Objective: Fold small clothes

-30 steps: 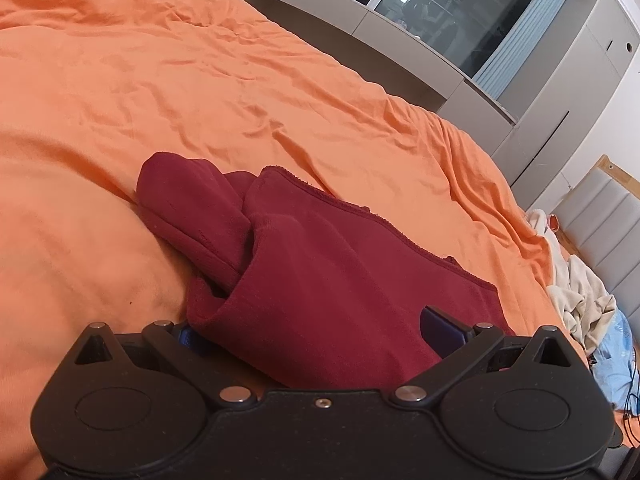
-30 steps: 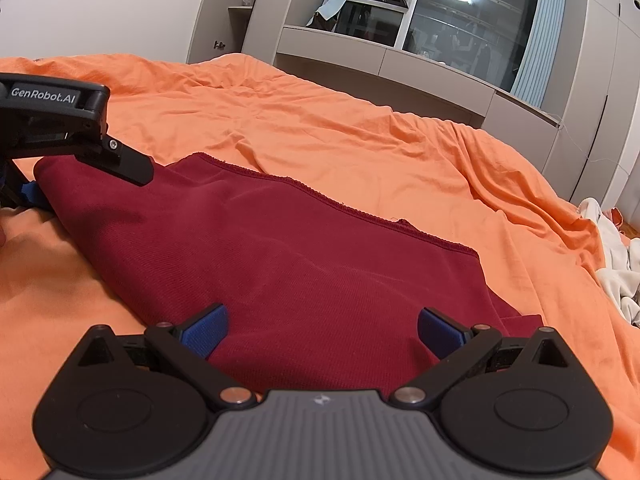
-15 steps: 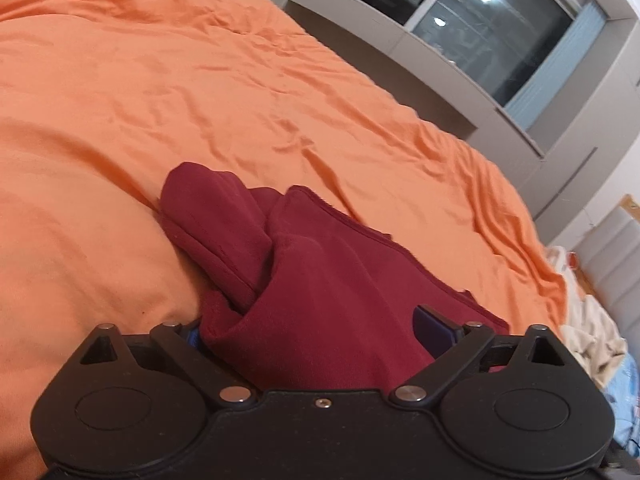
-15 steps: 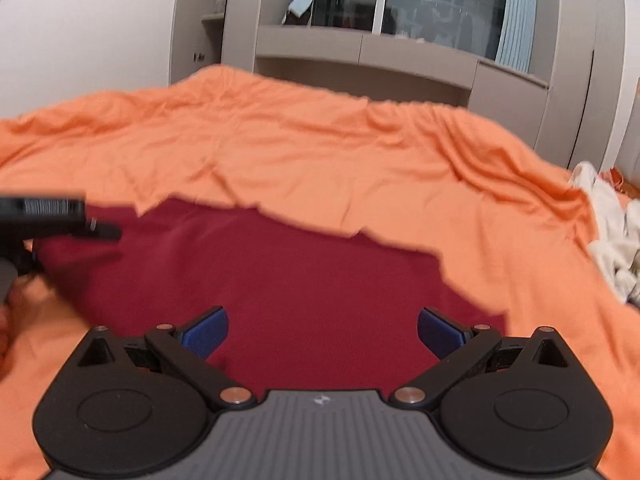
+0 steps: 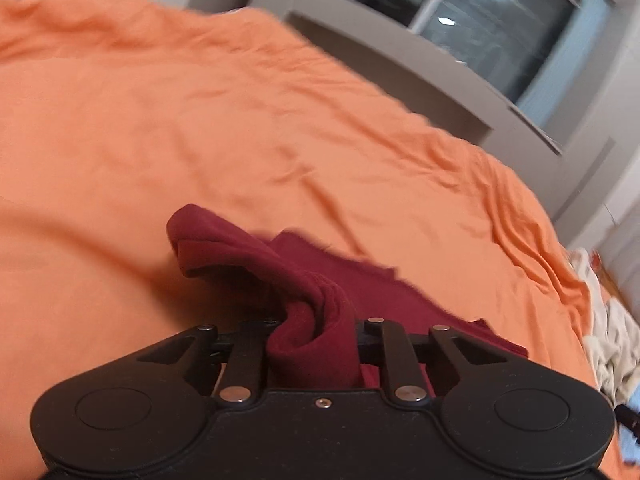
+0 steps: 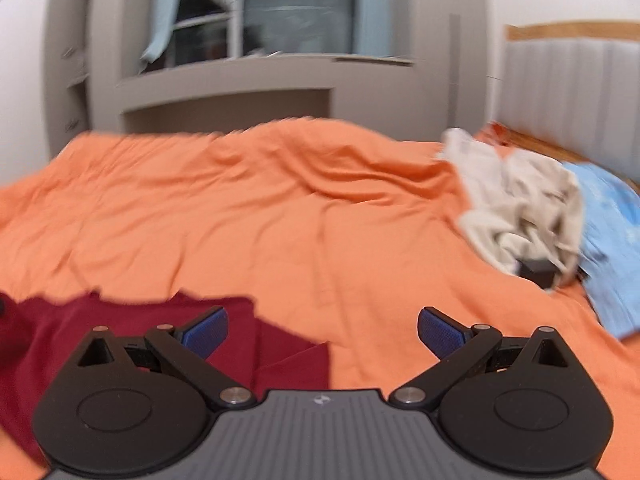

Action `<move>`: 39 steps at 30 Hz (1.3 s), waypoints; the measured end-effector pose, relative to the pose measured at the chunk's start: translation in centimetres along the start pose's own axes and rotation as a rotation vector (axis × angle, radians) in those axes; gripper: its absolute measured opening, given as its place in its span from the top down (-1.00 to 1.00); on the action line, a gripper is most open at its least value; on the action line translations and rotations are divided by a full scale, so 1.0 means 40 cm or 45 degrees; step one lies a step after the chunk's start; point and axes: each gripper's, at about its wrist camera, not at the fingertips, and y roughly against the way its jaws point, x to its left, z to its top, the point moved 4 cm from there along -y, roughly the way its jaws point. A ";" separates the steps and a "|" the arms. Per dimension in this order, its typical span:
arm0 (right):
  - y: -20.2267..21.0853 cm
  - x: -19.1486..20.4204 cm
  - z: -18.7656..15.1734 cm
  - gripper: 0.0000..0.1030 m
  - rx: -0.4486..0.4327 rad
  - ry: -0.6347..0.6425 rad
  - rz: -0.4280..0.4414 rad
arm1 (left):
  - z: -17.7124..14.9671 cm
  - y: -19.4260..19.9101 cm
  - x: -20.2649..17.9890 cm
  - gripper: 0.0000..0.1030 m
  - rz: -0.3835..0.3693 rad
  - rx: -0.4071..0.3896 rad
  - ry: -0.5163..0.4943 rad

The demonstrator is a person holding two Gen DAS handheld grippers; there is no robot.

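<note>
The left gripper is closing on a bunched fold of the soft maroon garment. The right gripper gapes wide and empty over the rumpled orange bedspread.

orange bedspread, grey cabinets, padded headboard, window.

The left gripper sits at the lower centre of the frame, its jaws closing on a bunched fold of the dark red garment. The garment extends toward the right across the orange bedcover. A window occupies the upper right. Pale crumpled clothes lie at the right edge.
</note>
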 end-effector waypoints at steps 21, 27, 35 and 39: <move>-0.008 -0.095 0.007 -1.00 0.013 -0.182 -0.074 | -0.344 0.055 -0.505 0.51 -0.546 0.302 -1.080; -0.040 -0.083 -0.016 -1.00 0.099 -0.221 -0.001 | -0.312 0.058 -0.477 -0.37 -0.705 0.393 -0.863; -0.138 -0.049 -0.059 -1.00 0.269 -0.360 0.254 | -0.300 0.106 -0.449 -0.85 -0.744 0.331 -0.942; -0.178 -0.024 -0.077 -0.99 0.286 -0.435 0.425 | -0.312 0.135 -0.436 -0.87 -0.724 0.220 -1.090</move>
